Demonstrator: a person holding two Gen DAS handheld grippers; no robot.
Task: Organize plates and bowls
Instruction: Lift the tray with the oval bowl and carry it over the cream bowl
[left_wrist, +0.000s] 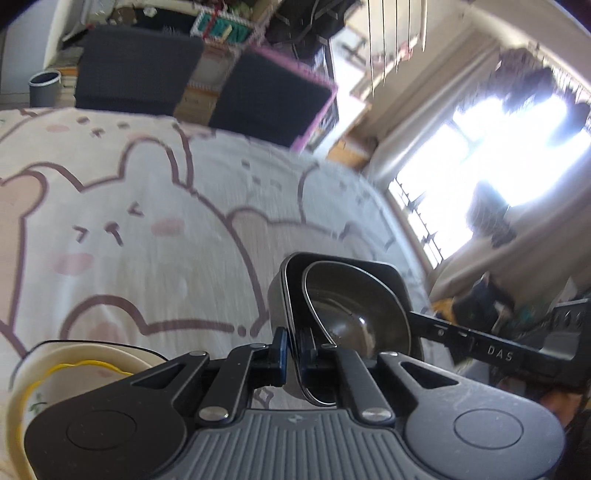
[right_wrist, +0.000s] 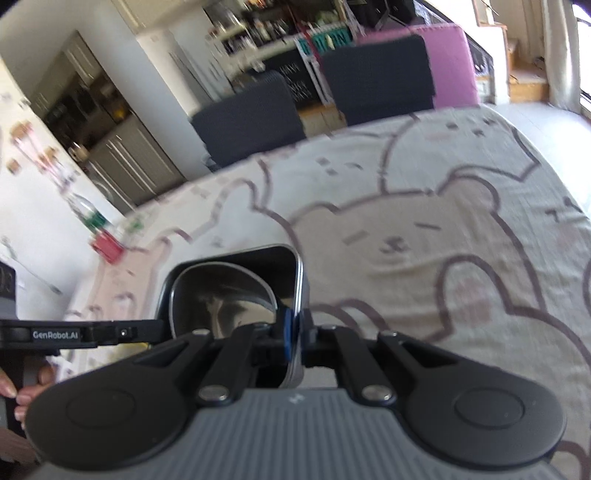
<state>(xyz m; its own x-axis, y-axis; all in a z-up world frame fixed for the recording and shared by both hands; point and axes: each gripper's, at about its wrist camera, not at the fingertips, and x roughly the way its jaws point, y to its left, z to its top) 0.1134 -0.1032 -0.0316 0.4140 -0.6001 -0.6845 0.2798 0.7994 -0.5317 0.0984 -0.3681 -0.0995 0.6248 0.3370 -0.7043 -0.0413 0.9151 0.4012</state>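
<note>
Item: steel bowl (left_wrist: 354, 306) nested in square dish (left_wrist: 291, 280). Left tool (left_wrist: 293, 354), right tool (right_wrist: 297, 332) both clamped on dish rim. Step: two-handed carry above desk (left_wrist: 147, 221). Next: level set-down, prob. by cream plate (left_wrist: 74, 365).

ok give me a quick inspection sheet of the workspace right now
surface: cream tablecloth with brown bear drawings, mostly bare
job's things: dark square metal tray with a round steel bowl nested inside, held at opposite rims; cream bowl with yellow line at lower left
clutter: red and green small items at the far table edge, too blurred to identify
grippers: left tongs shut on the tray's rim; right tongs shut on the opposite rim
cables: nothing seen
surroundings: two dark chairs, bright window, grey bin
</note>
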